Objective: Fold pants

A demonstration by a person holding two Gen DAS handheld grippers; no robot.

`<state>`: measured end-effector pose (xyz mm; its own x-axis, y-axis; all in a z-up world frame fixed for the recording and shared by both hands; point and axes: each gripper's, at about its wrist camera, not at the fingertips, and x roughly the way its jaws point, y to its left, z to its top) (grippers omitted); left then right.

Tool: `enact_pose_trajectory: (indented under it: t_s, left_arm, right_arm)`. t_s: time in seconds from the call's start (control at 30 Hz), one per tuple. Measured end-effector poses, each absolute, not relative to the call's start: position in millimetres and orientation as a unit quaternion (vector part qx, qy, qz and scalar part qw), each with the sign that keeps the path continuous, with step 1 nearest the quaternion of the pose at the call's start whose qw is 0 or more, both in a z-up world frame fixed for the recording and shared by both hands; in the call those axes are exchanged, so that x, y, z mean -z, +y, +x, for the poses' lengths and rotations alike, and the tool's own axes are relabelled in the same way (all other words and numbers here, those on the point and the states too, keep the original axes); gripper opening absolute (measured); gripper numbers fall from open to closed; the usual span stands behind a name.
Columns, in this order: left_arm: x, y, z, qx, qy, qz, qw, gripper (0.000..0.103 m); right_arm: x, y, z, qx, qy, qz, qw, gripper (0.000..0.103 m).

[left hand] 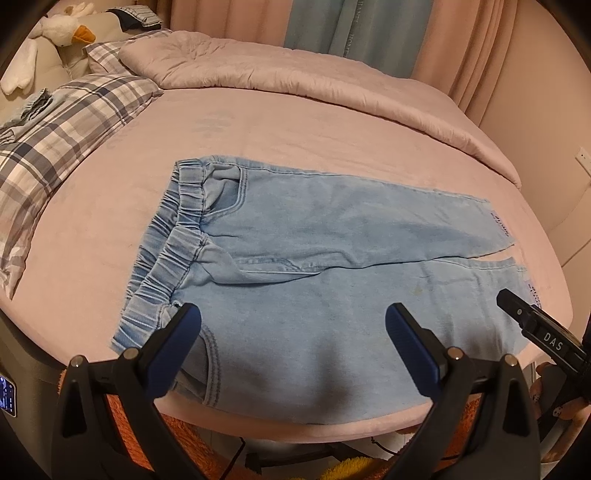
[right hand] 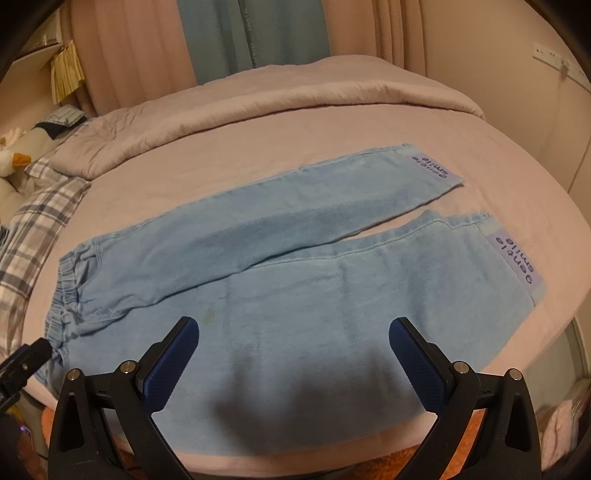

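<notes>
Pants (left hand: 332,236) flat ahead of both tongs, soft limp denim; left (left hand: 293,321) and right (right hand: 294,330) wide open, empty; grab near-side seam.

Pink bed (left hand: 258,122) (curtains (left hand: 369,29) behind).

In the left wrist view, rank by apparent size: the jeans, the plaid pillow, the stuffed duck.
1. jeans, largest.
2. plaid pillow, partly cut off at the frame edge.
3. stuffed duck, smallest; it lies farthest away and is partly cropped, so its true size is unsure.
</notes>
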<state>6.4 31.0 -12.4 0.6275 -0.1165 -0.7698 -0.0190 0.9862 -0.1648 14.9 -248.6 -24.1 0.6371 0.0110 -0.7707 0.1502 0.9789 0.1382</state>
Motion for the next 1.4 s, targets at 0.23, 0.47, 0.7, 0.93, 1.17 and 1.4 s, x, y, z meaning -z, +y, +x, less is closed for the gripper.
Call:
enact_pose_trajectory:
  t_s: [0.23, 0.47, 0.7, 0.93, 1.17, 1.4]
  left_arm:
    - [18.6, 53.3, 12.4, -0.012, 0.436, -0.094, 0.895, 0.099]
    - [32.1, 78.3, 16.3, -0.06, 0.448, -0.099, 0.886, 0.097]
    - [48.6, 104.0, 19.0, -0.098, 0.465, -0.113, 0.873, 0.096]
    - [67.6, 121.0, 23.0, -0.115, 0.486, -0.137, 0.856, 0.089]
    - [82.8, 125.2, 27.3, -0.107, 0.493, -0.138, 0.853, 0.067]
    - [90.3, 131.9, 26.5, -0.095, 0.5, -0.163, 0.845, 0.064]
  right_arm:
    - [27.3, -260.3, 13.9, 0.052, 0.427, 0.106, 0.897, 0.103]
    - [32.9, -295.2, 11.6, 0.088, 0.423, 0.132, 0.892, 0.103]
    - [38.0, -356.2, 10.6, 0.147, 0.413, 0.175, 0.882, 0.096]
    - [56.3, -426.7, 8.6, 0.211, 0.421, 0.232, 0.851, 0.084]
    - [68.0, -483.5, -0.7, 0.274, 0.415, 0.278, 0.822, 0.068]
    - [79.2, -507.4, -4.5, 0.313, 0.424, 0.287, 0.8, 0.068]
